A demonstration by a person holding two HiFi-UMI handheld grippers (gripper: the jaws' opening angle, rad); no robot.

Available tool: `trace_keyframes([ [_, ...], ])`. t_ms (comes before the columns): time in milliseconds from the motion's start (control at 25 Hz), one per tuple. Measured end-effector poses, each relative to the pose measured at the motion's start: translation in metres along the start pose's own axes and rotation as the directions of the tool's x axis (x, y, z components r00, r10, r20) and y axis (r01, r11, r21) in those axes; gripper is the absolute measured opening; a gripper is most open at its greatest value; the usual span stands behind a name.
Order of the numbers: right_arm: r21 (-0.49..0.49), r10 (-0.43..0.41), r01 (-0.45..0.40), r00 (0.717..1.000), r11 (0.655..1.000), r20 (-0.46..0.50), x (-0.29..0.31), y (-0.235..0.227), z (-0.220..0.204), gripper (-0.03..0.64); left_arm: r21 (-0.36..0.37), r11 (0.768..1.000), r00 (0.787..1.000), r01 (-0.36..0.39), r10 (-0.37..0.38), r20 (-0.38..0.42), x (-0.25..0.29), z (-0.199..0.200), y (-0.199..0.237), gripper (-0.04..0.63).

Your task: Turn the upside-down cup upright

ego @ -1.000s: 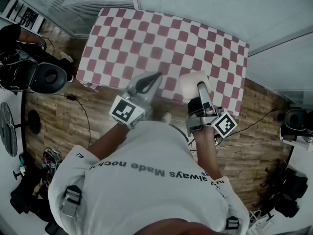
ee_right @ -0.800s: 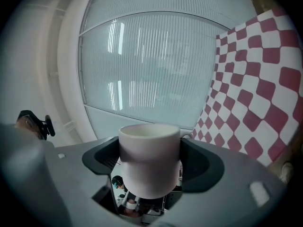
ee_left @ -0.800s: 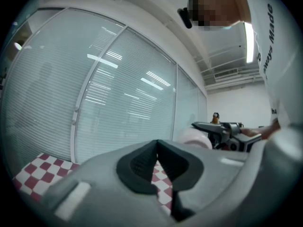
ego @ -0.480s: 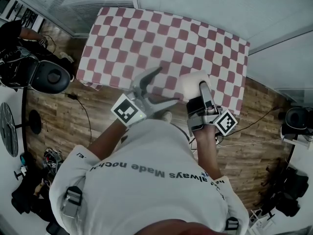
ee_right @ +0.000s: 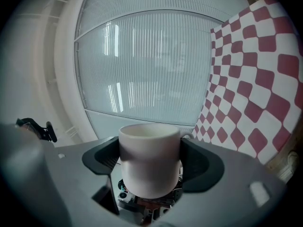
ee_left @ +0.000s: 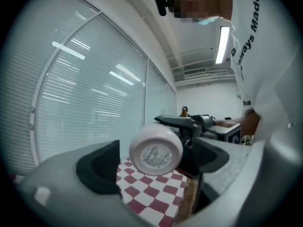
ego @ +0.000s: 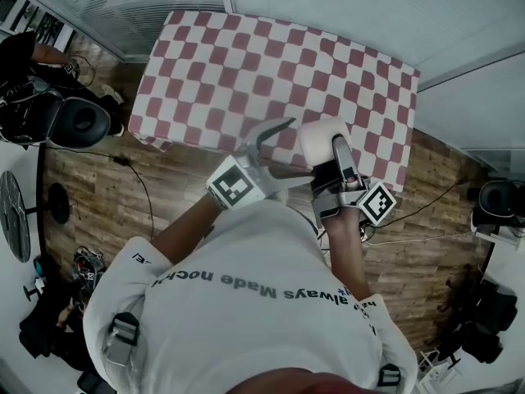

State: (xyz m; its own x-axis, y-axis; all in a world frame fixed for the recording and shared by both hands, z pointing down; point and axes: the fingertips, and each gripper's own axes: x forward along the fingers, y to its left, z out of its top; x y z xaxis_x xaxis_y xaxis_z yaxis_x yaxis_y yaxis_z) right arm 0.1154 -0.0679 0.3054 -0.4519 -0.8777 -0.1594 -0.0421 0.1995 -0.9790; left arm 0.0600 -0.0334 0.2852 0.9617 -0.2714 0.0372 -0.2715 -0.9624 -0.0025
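A white cup (ego: 316, 136) hangs over the near edge of the table with the red-and-white checked cloth (ego: 246, 64). My right gripper (ego: 329, 146) is shut on it. In the right gripper view the cup (ee_right: 149, 160) sits between both pads with its rim toward the top of the picture. My left gripper (ego: 289, 149) points at the cup from the left, and its jaws have just been opening. In the left gripper view the cup's base (ee_left: 155, 150) faces the camera in the gap between the wide jaws. The pads do not press on it.
A black round seat (ego: 80, 121) and cables lie on the wooden floor left of the table. More black gear (ego: 496, 199) stands at the right. Blinds cover the window behind the table (ee_right: 246, 89). The person's white shirt fills the bottom of the head view.
The left gripper's jaws went from shut to wide open, and it moved right, closer to the cup. The right gripper kept its hold on the cup and hardly moved.
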Motion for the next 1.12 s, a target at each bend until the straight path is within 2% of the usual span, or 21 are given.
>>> trace_keyframes([
  [120,0.018,0.009,-0.009,1.0,1.0,-0.004,0.001,-0.001,-0.003,0.394,0.034,0.999,1.0,0.009,-0.008,-0.022,0.004,-0.005,0.0,0.477],
  [400,0.068,0.017,-0.017,1.0,0.998,-0.003,0.004,-0.004,-0.005,0.394,0.047,0.999,0.999,0.028,-0.027,-0.021,0.012,-0.005,0.003,0.468],
  [600,0.092,0.017,-0.016,1.0,0.996,-0.007,0.005,-0.007,-0.008,0.394,0.047,0.998,0.999,0.028,-0.027,-0.032,0.01,-0.009,0.003,0.422],
  [880,0.149,0.031,-0.03,0.999,0.988,-0.005,0.007,-0.01,-0.008,0.396,0.034,0.999,0.999,0.014,-0.015,0.045,0.008,0.001,0.006,0.41],
  [1120,0.144,0.032,-0.029,0.999,0.989,-0.017,0.009,-0.009,-0.006,0.394,0.038,0.999,0.999,0.014,-0.016,0.041,0.01,0.001,0.008,0.411],
])
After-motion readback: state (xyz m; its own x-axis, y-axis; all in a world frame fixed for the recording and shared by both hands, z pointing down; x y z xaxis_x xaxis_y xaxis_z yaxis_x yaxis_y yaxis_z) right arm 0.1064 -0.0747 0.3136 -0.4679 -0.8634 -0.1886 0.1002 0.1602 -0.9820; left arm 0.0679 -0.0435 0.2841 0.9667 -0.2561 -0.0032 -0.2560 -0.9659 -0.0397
